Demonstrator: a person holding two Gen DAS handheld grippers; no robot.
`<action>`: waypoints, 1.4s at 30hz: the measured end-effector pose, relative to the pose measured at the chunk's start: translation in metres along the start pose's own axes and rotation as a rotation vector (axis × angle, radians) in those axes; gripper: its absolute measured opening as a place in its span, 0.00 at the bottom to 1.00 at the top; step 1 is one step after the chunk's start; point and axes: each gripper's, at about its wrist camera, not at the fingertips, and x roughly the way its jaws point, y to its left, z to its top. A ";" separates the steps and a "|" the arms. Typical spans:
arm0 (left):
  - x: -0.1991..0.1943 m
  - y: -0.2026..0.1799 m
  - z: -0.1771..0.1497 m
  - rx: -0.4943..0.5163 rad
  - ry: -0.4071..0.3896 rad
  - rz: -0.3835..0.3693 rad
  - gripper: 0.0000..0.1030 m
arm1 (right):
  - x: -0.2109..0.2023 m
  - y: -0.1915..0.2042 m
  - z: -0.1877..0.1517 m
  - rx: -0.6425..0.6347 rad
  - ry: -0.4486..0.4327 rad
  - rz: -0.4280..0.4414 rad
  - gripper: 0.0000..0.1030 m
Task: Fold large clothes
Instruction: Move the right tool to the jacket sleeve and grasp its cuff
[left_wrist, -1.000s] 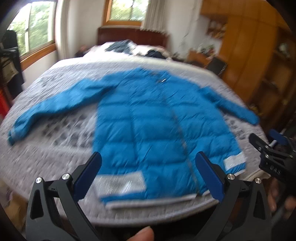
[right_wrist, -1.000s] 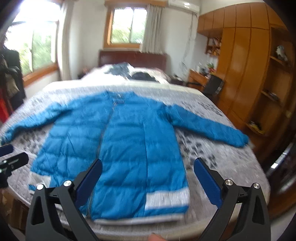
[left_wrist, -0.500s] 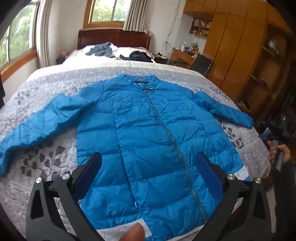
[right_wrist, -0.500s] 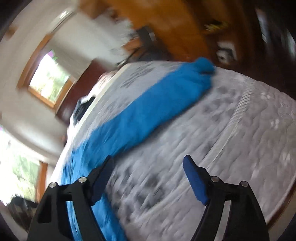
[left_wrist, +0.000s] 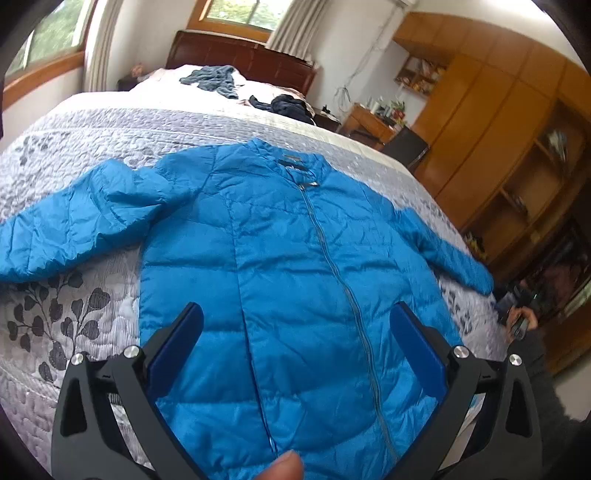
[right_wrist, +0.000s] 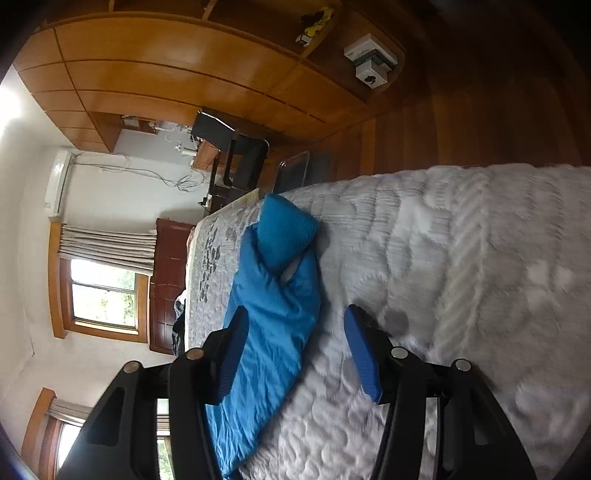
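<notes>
Folding hasn't really started yet. The blue jacket (left_wrist: 295, 280) lies flat and zipped on the bed (left_wrist: 74, 314), both sleeves spread out. Right gripper (right_wrist: 295, 347) hangs over the right sleeve (right_wrist: 273, 295) near its cuff, jaws wide apart, nothing grabbed. Left gripper (left_wrist: 295, 350) hovers above the jacket's lower body, also spread and empty. Next move is probably pinching that sleeve and swinging it across the jacket's chest.

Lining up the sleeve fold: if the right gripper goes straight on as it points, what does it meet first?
Most likely the jacket sleeve: the open right gripper points along it, with the quilted bedspread just beside. Depth is unclear in this fisheye view.
</notes>
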 end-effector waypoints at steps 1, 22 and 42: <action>0.001 0.004 0.003 -0.019 -0.001 -0.008 0.97 | 0.003 0.001 0.003 -0.002 0.000 -0.001 0.53; 0.004 0.041 0.030 -0.194 -0.110 -0.034 0.97 | 0.031 0.042 0.008 -0.091 0.007 0.076 0.18; -0.039 0.053 0.010 -0.131 -0.099 -0.082 0.97 | -0.030 0.247 -0.094 -0.530 -0.040 0.177 0.07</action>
